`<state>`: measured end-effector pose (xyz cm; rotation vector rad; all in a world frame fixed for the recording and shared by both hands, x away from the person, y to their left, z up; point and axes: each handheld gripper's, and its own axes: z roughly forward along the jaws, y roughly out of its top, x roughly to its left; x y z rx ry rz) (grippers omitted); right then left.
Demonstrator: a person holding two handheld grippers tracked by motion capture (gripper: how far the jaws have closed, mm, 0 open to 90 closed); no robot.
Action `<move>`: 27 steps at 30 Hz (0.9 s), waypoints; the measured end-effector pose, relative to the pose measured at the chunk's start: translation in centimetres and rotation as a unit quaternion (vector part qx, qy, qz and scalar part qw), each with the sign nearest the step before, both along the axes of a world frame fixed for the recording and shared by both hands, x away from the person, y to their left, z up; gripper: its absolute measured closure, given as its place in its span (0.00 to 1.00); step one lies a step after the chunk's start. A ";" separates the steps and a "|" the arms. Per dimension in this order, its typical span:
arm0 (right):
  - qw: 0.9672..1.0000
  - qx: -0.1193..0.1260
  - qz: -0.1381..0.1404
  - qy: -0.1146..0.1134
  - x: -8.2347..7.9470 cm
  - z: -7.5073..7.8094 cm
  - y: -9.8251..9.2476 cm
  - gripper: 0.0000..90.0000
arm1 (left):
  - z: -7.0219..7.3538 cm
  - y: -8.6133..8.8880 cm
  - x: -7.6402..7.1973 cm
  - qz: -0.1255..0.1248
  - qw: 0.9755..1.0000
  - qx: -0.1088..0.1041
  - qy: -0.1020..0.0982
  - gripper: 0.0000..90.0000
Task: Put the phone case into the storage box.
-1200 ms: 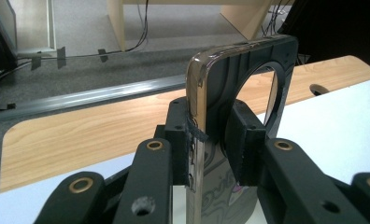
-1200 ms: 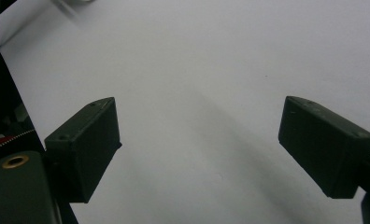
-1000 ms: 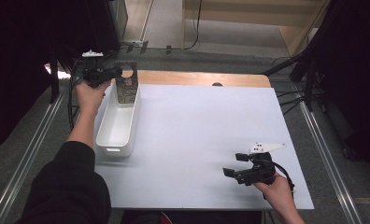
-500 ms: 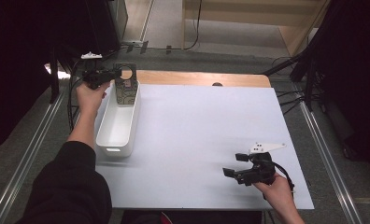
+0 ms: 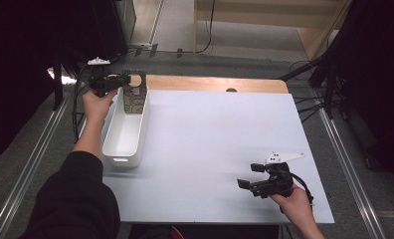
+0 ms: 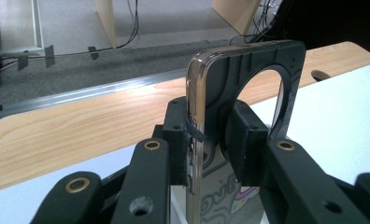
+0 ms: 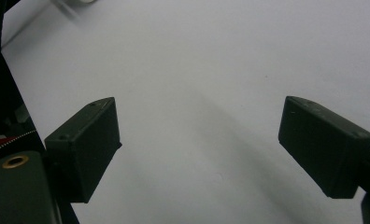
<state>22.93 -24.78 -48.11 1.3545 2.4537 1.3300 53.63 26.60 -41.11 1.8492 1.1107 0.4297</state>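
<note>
Black left tool [image 6: 206,140] clamps a phone case [image 6: 248,79] (upright) over the white bin [image 5: 123,134]; right tool [image 7: 202,144] gapes.

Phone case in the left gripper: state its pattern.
The phone case is black with doodle-style cartoon print; clearest in the left gripper view.

A white table top [image 5: 225,149] with a wooden far edge [image 5: 210,83] stands on grey floor [image 5: 180,20].

readable text: none | phone case [image 6: 220,196]: doodle-style print with letter-like shapes, cut off by the frame edge, not legible | same case in high view [image 5: 135,97]: pattern too small to read | labels, brands, numbers, signs: none legible
</note>
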 end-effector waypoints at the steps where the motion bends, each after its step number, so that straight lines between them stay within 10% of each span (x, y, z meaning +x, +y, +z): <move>1: 1.000 0.000 0.000 0.000 0.0 0.0 0.0 0.13 | 0.0 0.0 0.0 0.000 1.000 -0.001 0.000 0.78; 18: 1.000 0.000 0.000 -0.001 0.0 0.0 0.0 0.13 | 0.4 -0.2 0.0 0.011 1.000 -0.005 -0.011 0.51; 27: 1.000 -0.001 0.001 0.000 0.0 0.1 0.0 0.13 | 0.5 -0.1 -0.2 0.011 1.000 0.000 0.020 0.40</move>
